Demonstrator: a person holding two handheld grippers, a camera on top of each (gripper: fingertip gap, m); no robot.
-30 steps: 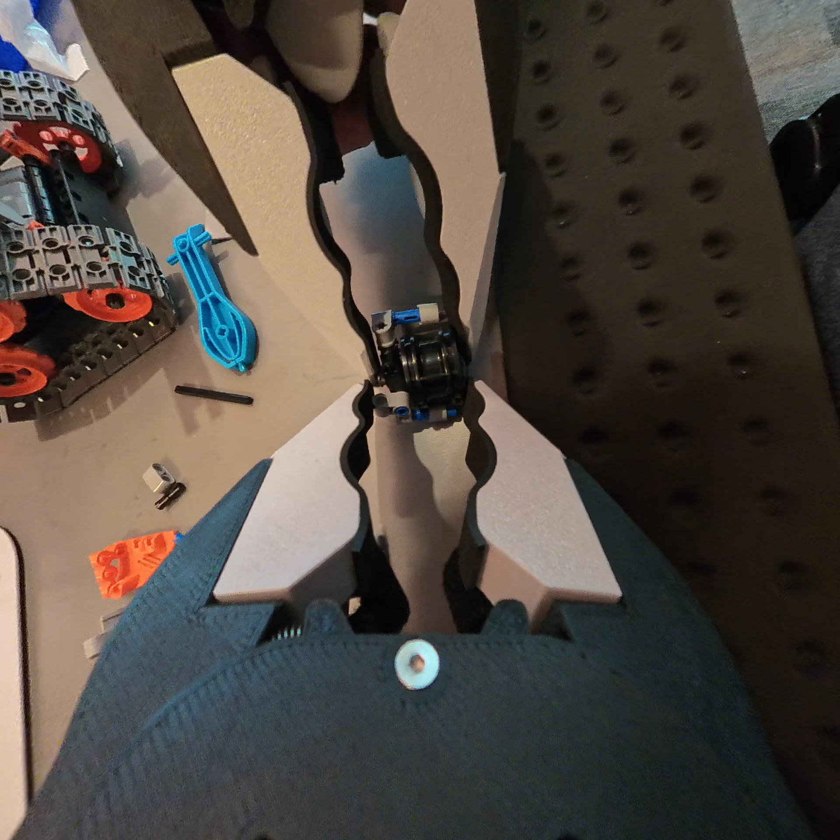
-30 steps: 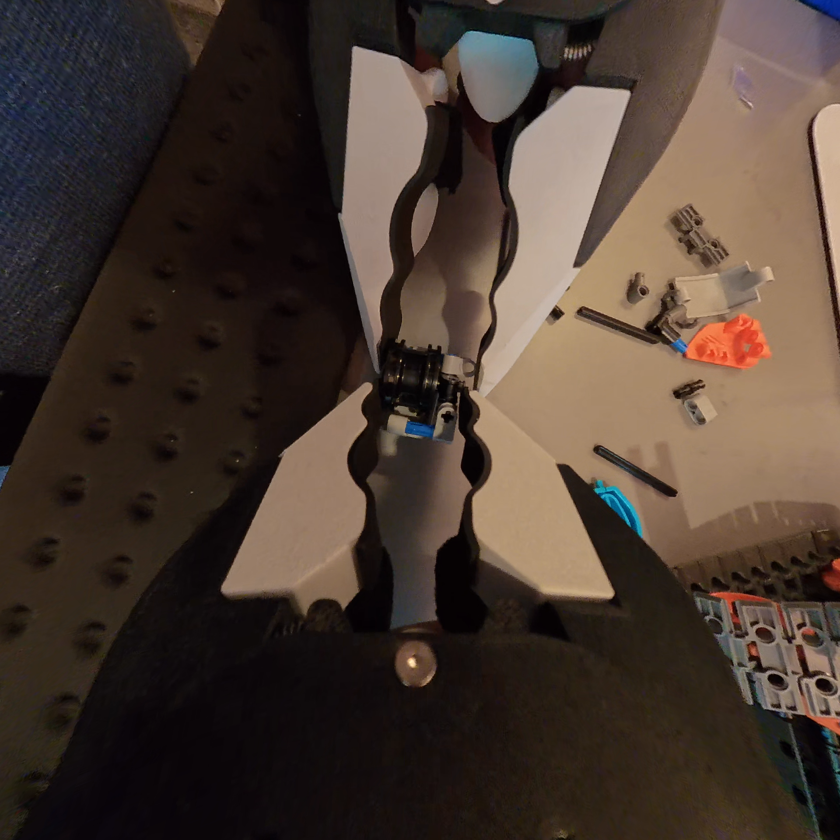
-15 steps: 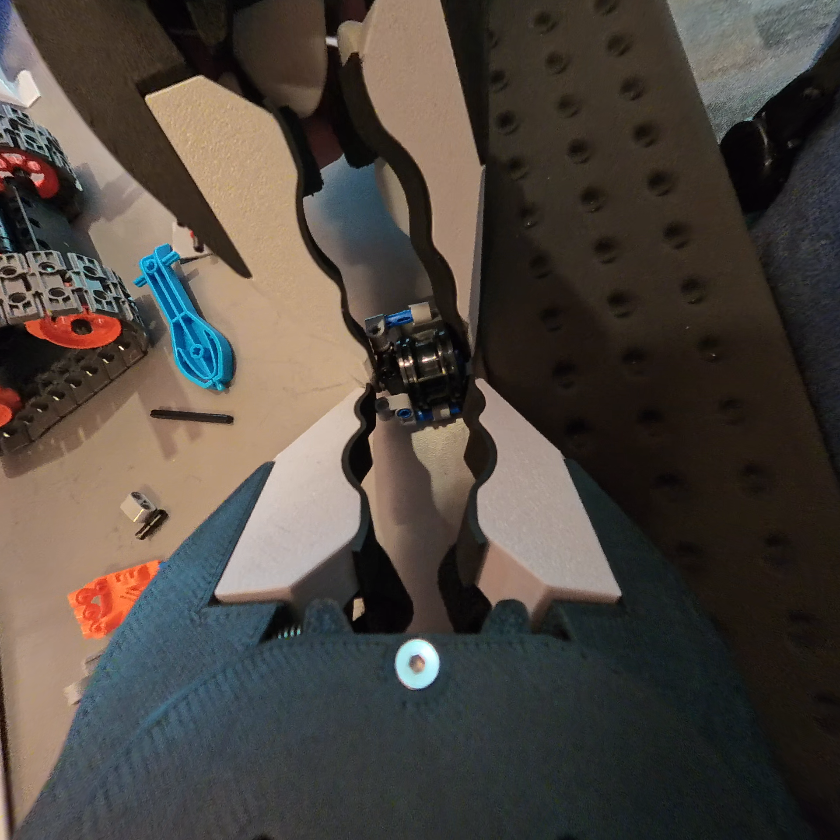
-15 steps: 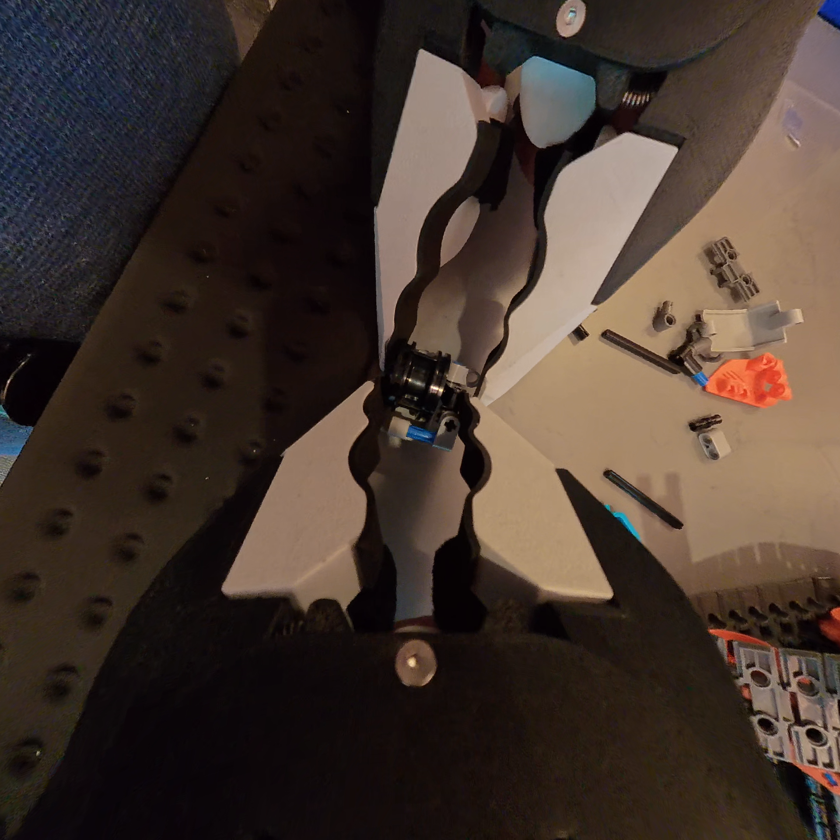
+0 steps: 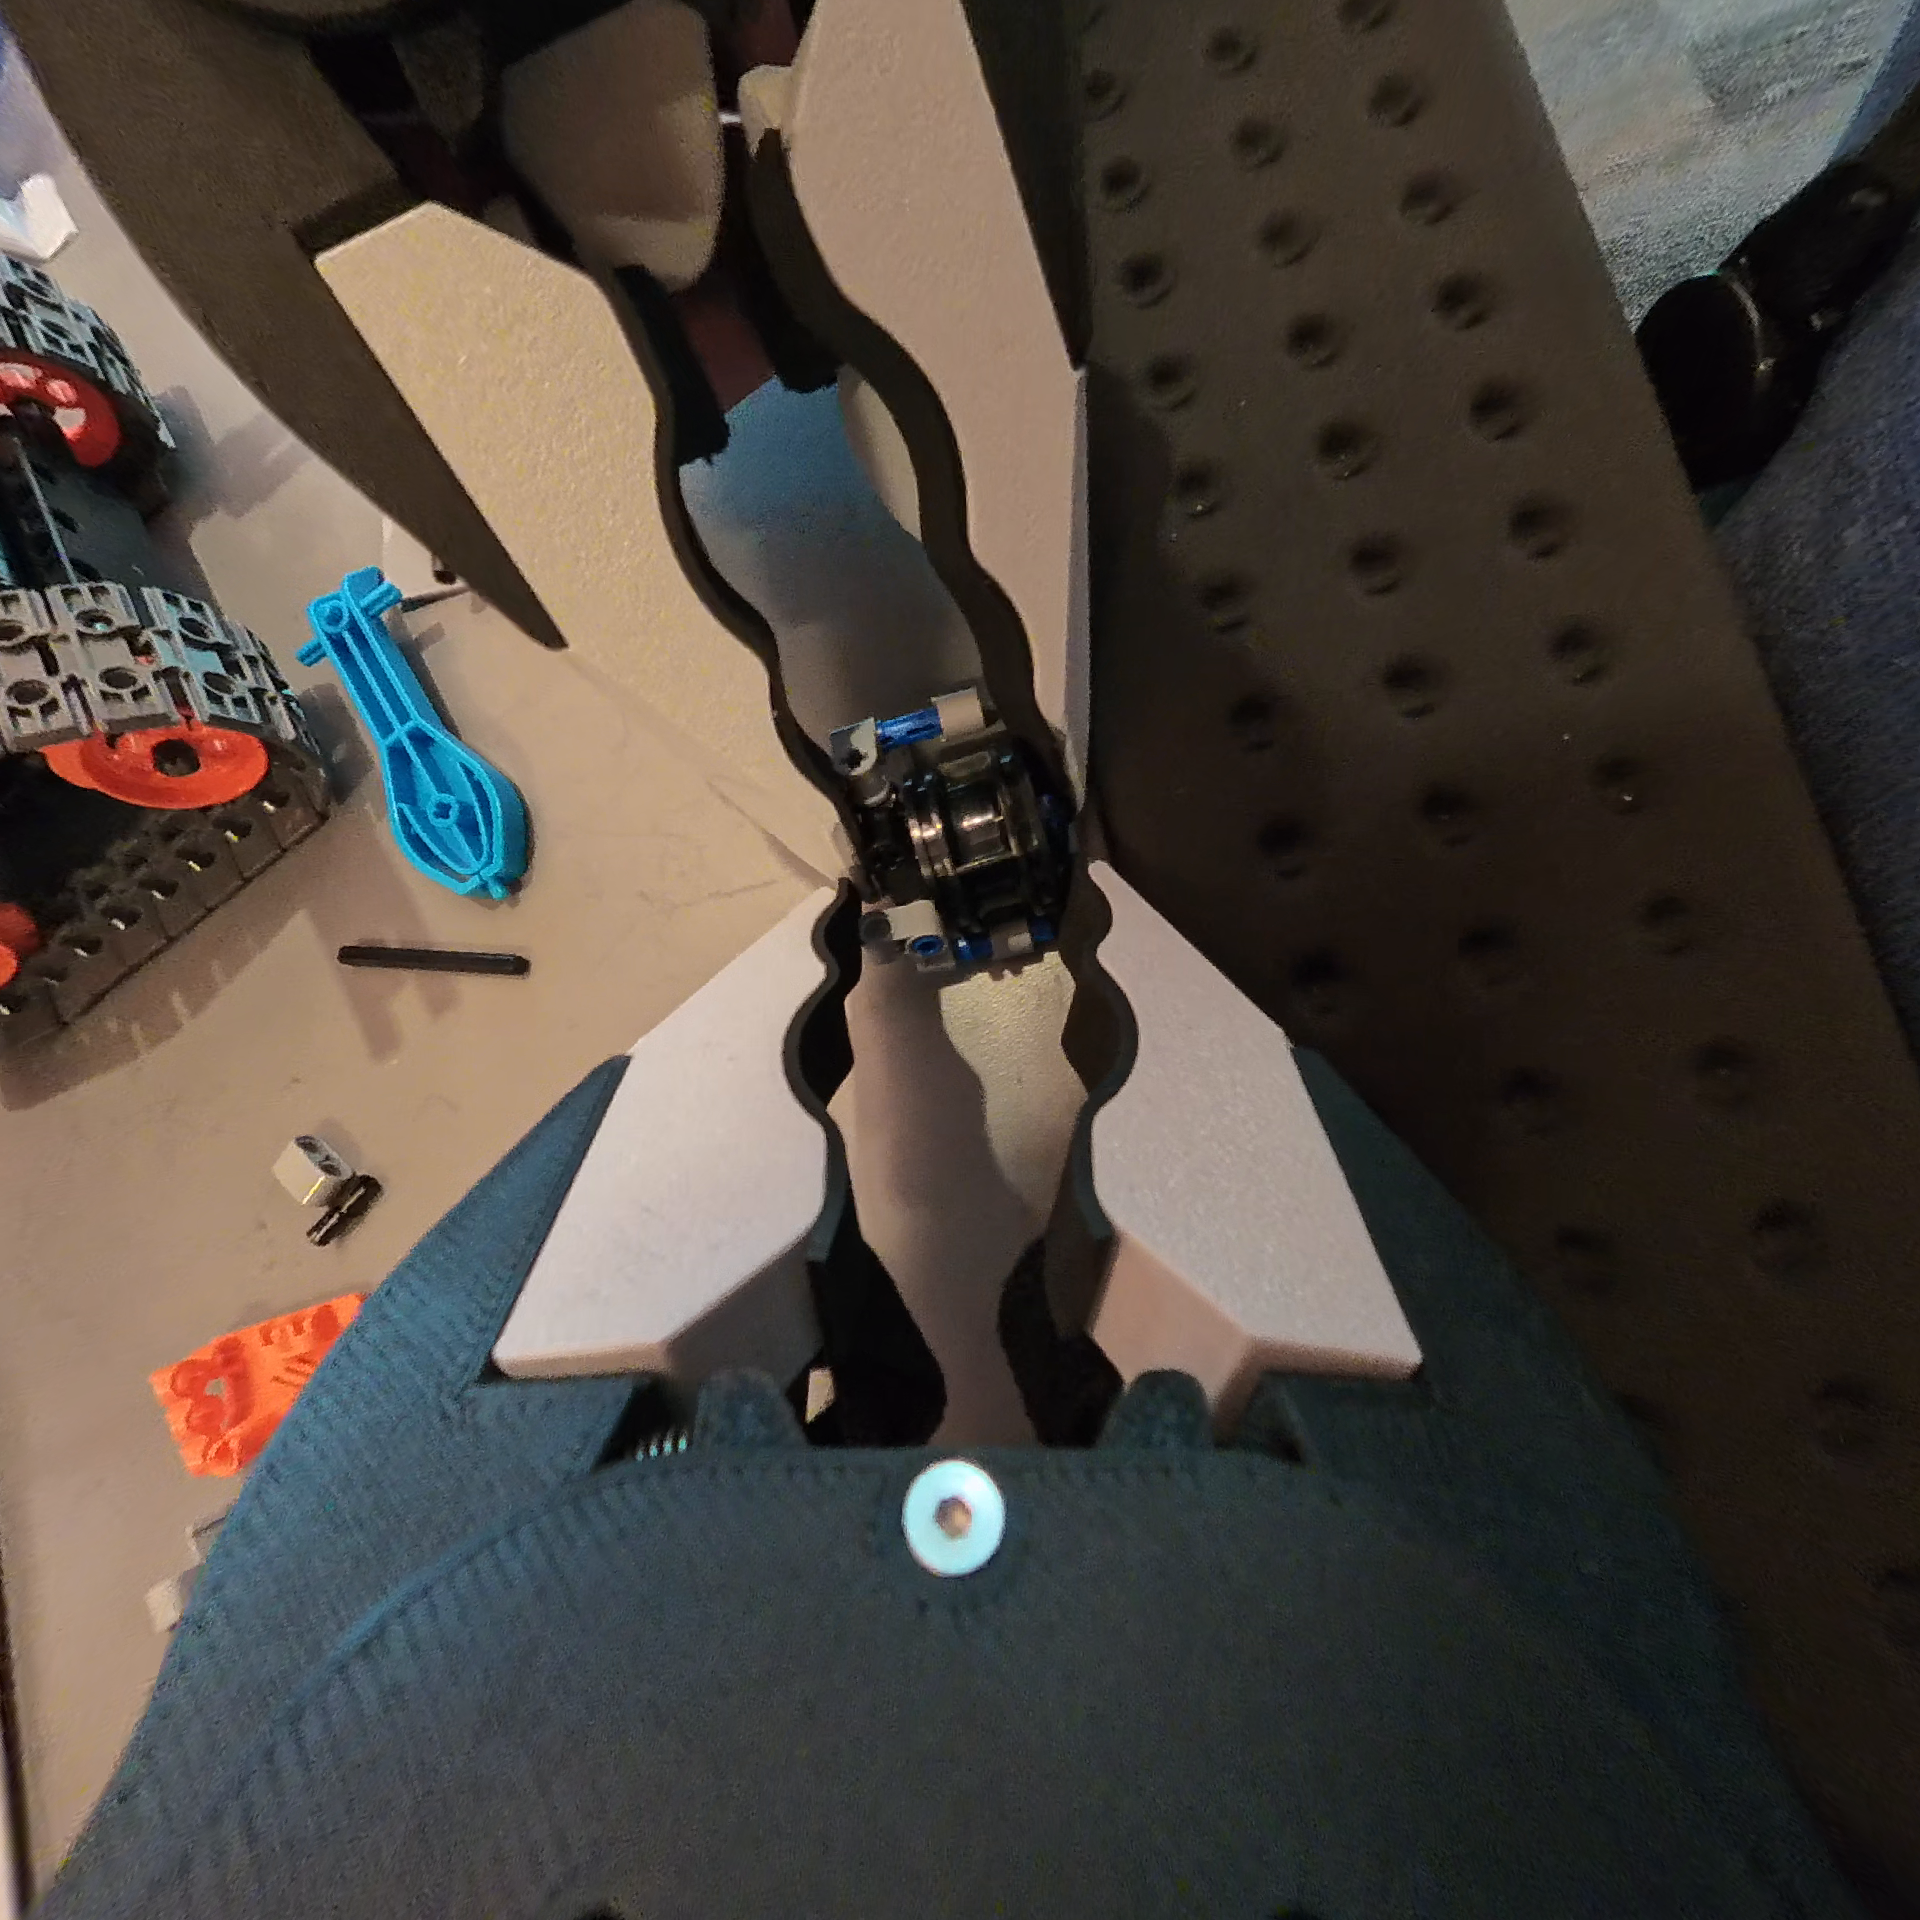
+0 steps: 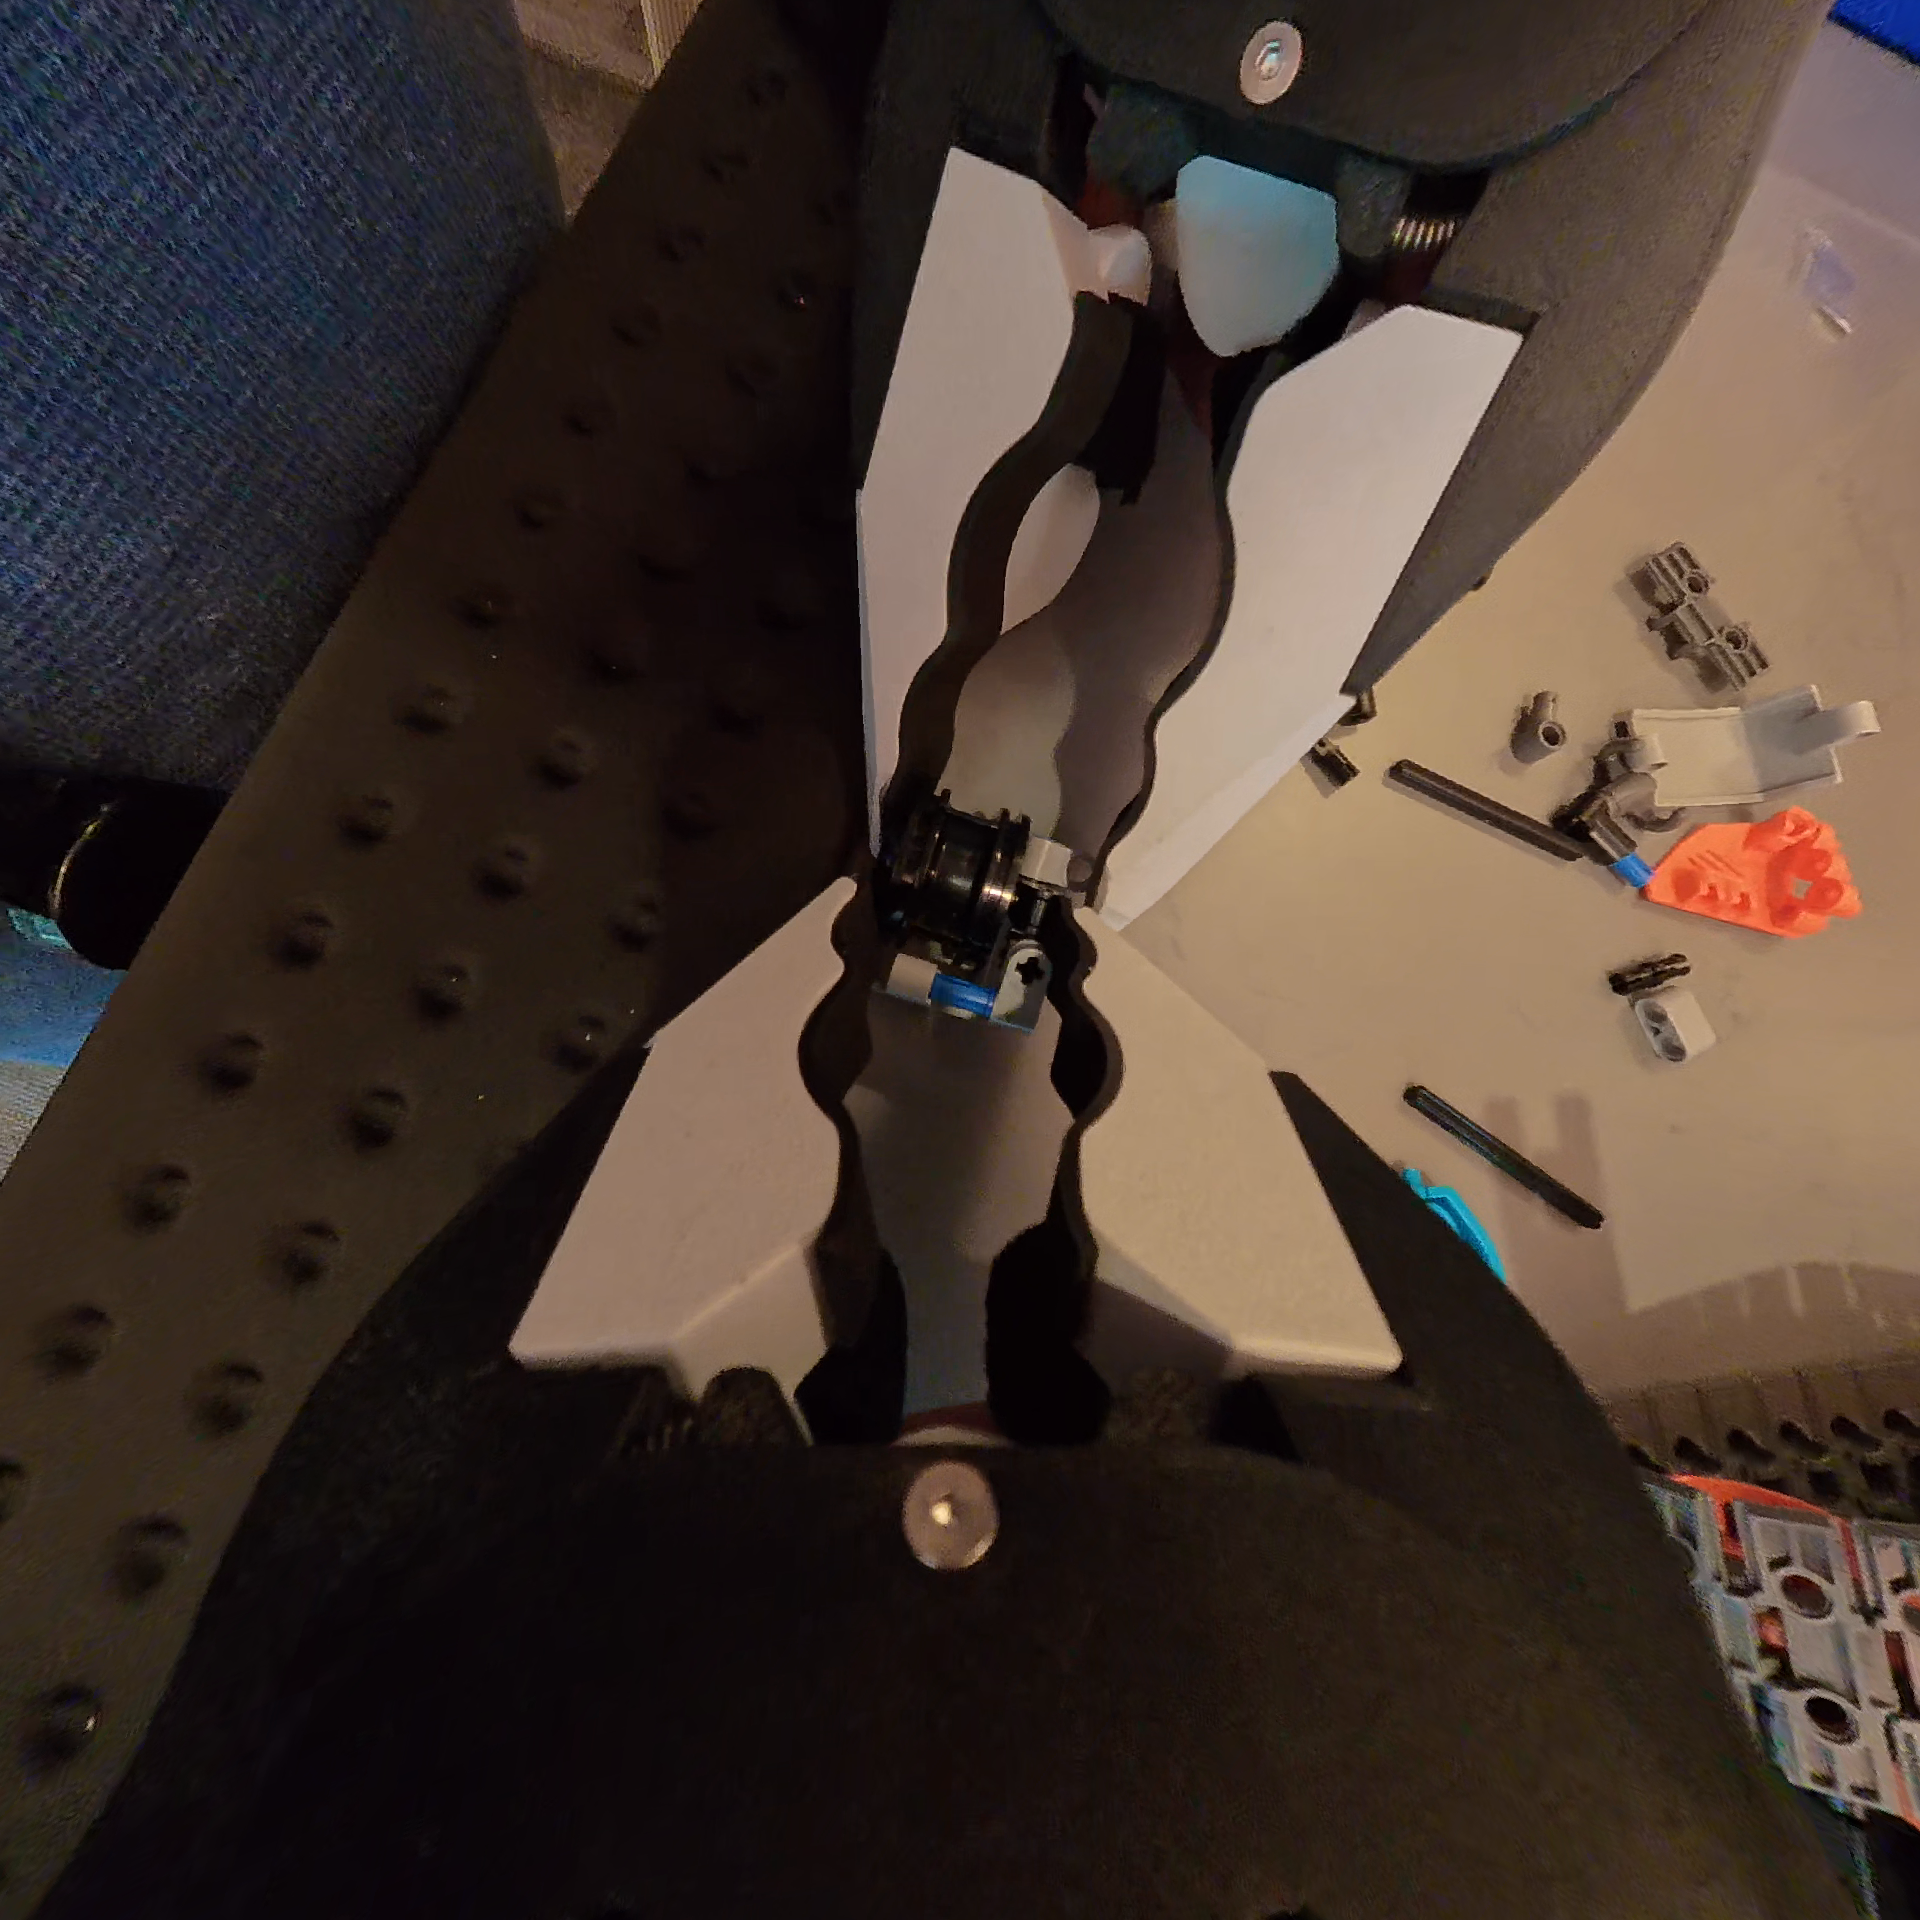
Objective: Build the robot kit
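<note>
A small black wheel assembly (image 5: 971,831) with grey and blue connector pieces hangs above the table between both grippers, which meet tip to tip. My left gripper (image 5: 961,920) is shut on its near grey-and-blue end. The right gripper (image 5: 935,748) comes in from the top of the left wrist view and clamps the far end. In the right wrist view my right gripper (image 6: 961,930) is shut on the assembly (image 6: 951,878), and the left gripper (image 6: 997,821) reaches in from above.
A grey-and-orange tracked model (image 5: 114,717), a blue lever tool (image 5: 416,748), a black axle (image 5: 431,961), a grey connector (image 5: 307,1169) and an orange piece (image 5: 249,1382) lie on the table. A black studded mat (image 5: 1455,727) runs alongside. Grey parts (image 6: 1745,764) and another axle (image 6: 1496,1153) lie in the right wrist view. Only a small space, under 4 cm, lies between the two pairs of fingers.
Both grippers stay shut on the assembly. The pair has shifted and tilted slightly, so more of the left gripper's body and its screw now show in the right wrist view.
</note>
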